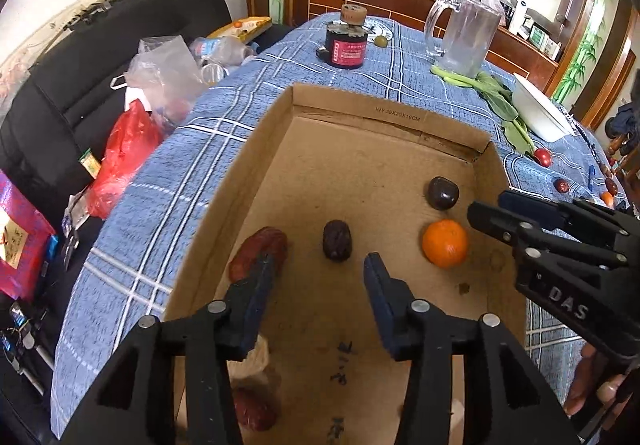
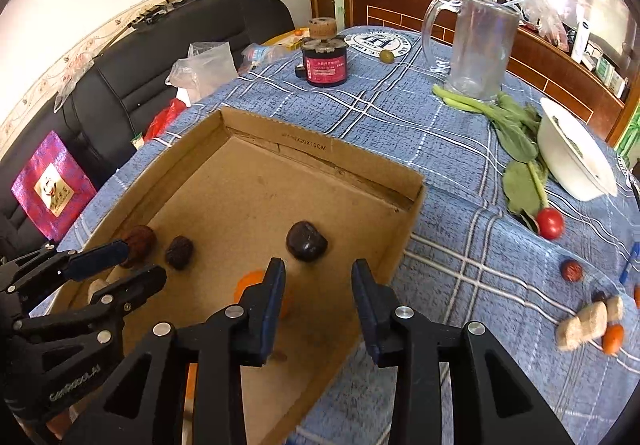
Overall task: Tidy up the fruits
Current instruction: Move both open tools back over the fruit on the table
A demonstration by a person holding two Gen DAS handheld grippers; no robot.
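On the checked tablecloth [image 1: 168,181], the orange [image 1: 445,243] lies just beyond both parted, empty hand-held grippers.

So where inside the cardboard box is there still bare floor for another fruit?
The far half of the cardboard box, between the printed far wall and the dark fruit, is bare. The near row is crowded: wrinkled date, orange and reddish date, with both open grippers there.
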